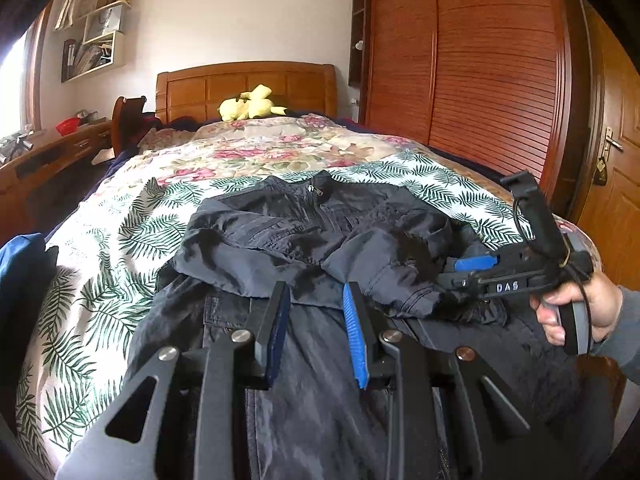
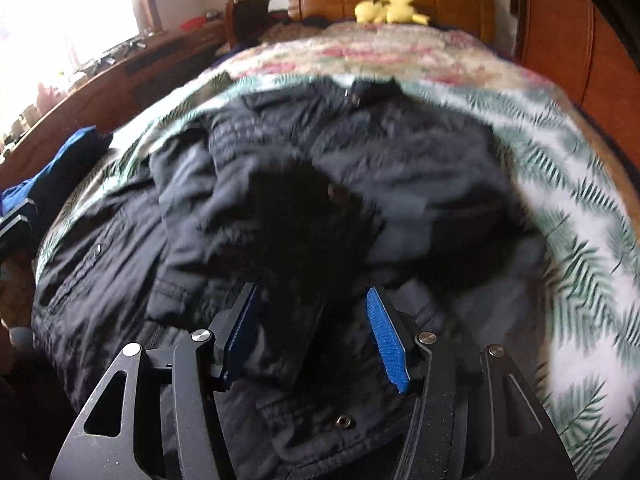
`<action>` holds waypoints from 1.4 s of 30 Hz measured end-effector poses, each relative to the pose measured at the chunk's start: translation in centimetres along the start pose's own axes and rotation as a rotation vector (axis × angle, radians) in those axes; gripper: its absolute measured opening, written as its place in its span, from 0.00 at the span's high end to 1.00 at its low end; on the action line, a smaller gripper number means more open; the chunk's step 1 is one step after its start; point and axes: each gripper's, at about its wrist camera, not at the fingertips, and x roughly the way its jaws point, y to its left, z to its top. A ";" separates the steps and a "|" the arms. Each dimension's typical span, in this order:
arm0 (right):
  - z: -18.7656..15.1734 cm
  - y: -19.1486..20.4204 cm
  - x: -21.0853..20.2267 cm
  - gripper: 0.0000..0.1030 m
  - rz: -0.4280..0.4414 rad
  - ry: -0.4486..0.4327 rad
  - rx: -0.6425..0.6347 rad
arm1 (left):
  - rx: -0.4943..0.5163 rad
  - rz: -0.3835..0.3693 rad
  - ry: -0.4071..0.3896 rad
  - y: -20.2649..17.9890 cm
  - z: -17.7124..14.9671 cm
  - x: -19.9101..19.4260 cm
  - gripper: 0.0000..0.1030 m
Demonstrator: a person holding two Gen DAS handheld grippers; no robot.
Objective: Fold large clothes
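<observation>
A large black jacket (image 1: 320, 220) lies face up on the leaf-print bedspread (image 1: 104, 240), collar toward the headboard, with both sleeves folded across its chest. My left gripper (image 1: 316, 292) hovers low over the jacket's lower half, its jaws a little apart and nothing pinched between the pads. My right gripper (image 1: 456, 272), held by a hand (image 1: 576, 308), reaches in from the right at the folded sleeve's cuff. In the blurred right wrist view the right gripper (image 2: 312, 292) stands open above the jacket (image 2: 360, 140), its blue pads well apart and off the dark sleeve fabric below.
A blue garment (image 1: 20, 264) lies at the bed's left edge. A yellow plush toy (image 1: 250, 108) sits by the wooden headboard (image 1: 240, 80). A wooden wardrobe (image 1: 460, 80) and door (image 1: 616, 160) stand to the right, and a desk (image 1: 48, 160) to the left.
</observation>
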 end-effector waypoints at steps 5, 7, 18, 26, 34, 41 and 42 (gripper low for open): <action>-0.9 0.3 0.7 0.45 0.029 0.022 0.028 | 0.001 0.001 -0.007 -0.1 0.1 -0.2 0.75; -1.1 0.3 1.0 0.45 0.045 0.029 0.047 | -0.001 -0.003 -0.011 0.0 0.1 -0.3 0.75; -1.3 1.2 1.8 0.70 0.147 0.071 0.089 | -0.005 0.003 -0.021 0.7 0.1 -1.5 0.75; 0.1 3.5 1.3 0.93 0.210 0.039 0.067 | -0.030 0.009 -0.045 2.2 -0.1 -3.2 0.75; 1.9 11.0 -0.3 0.94 0.282 -0.052 -0.060 | -0.043 0.032 -0.056 3.7 -0.4 -4.3 0.75; 1.4 14.1 -1.1 0.72 0.302 -0.070 -0.133 | -0.057 0.044 -0.041 4.8 -0.9 -4.6 0.75; 1.3 14.1 -1.3 0.71 0.311 -0.072 -0.130 | -0.056 0.047 -0.040 4.8 -1.0 -4.6 0.75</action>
